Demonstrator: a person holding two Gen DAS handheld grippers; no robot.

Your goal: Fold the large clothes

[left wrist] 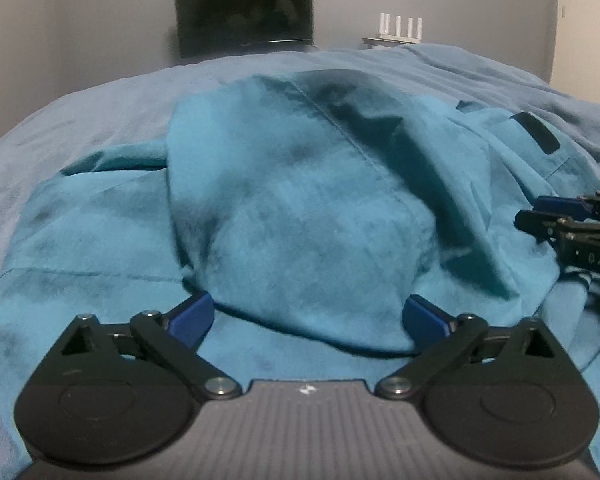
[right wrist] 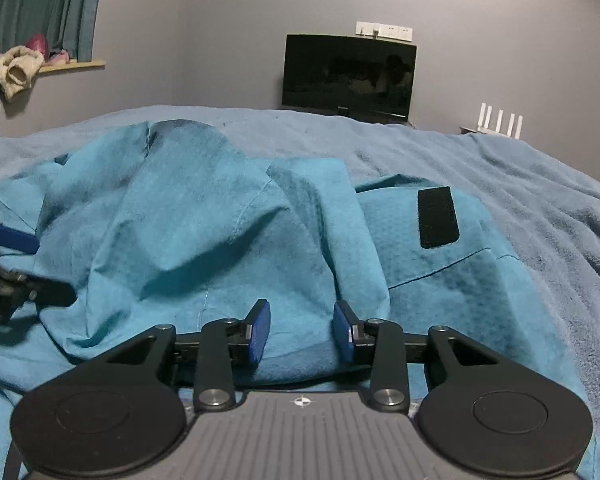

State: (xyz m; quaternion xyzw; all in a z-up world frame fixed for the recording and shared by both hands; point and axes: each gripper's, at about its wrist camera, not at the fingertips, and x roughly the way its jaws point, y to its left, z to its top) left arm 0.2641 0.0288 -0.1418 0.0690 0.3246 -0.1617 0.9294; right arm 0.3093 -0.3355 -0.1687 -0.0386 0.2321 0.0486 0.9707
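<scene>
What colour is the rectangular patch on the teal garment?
Black. The patch shows best in the right wrist view, against the teal garment.

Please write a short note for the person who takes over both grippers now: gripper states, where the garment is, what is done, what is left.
Left gripper: open wide, low over the near edge of the teal garment, holding nothing.
Right gripper: partly open; cloth lies between the pads, but they do not press on it.
Garment: heaped and wrinkled on the blue bed cover, black patch on its right part.
Done: no neat fold is visible yet.
Left: grasp the near edge with both grippers, spread it flat, then fold.
</scene>
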